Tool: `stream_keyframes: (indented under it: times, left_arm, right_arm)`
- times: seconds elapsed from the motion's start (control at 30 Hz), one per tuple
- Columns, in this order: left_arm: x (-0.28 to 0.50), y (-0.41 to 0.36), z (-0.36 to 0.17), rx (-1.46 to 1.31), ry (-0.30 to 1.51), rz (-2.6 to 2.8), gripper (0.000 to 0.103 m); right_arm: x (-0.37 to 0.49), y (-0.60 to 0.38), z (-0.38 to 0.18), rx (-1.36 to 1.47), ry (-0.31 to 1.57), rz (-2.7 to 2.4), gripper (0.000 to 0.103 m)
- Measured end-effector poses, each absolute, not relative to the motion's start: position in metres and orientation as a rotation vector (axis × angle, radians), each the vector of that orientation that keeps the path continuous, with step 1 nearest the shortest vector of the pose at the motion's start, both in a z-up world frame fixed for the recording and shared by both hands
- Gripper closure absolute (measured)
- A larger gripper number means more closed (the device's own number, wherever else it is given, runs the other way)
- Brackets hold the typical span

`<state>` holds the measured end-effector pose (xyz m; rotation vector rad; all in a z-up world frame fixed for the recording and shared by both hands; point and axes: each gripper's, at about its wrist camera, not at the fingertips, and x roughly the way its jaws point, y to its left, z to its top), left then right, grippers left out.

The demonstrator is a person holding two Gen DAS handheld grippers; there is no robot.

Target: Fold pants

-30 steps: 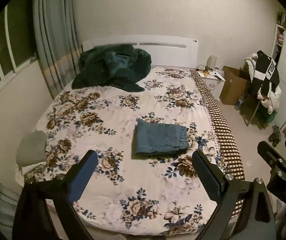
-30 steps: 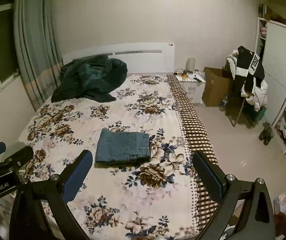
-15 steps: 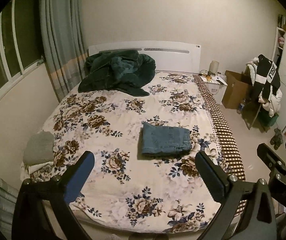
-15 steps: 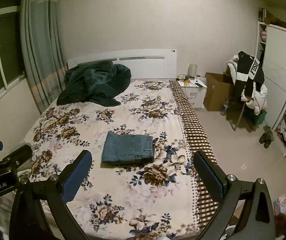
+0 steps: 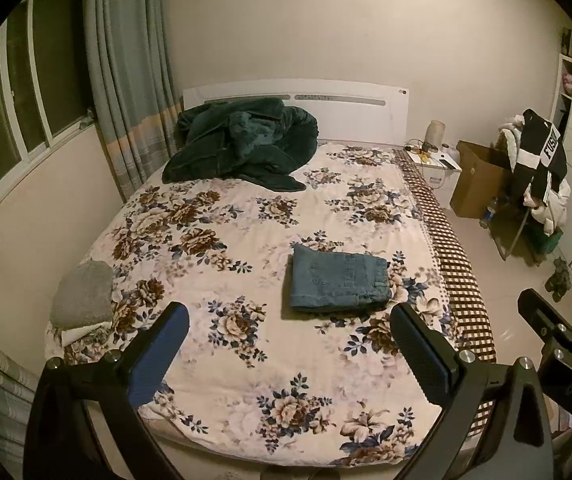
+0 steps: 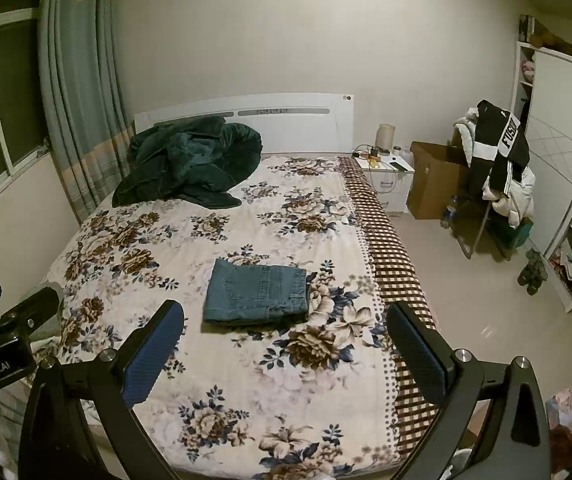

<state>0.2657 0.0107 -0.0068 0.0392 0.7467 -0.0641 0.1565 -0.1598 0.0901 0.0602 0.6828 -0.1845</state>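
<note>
pants (image 5: pixel 337 282) sit folded in a neat blue rectangle mid-bed (image 5: pixel 246 360), right of center. left gripper (image 5: pixel 289 348) and right gripper (image 6: pixel 286 344) both hang above the foot end, jaws wide apart, gripping nothing

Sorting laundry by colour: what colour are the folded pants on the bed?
Blue denim; the folded pants show best in the right wrist view.
</note>
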Motion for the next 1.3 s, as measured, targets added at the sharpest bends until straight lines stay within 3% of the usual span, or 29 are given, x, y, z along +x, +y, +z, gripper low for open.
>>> stream_keyframes:
  times: [1.3]
  left_arm:
    - [0.265,0.018,-0.002,0.036,0.743,-0.043,0.000]
  right_arm:
    - [0.169,-0.146,0.091,0.063,0.676,-0.173,0.000]
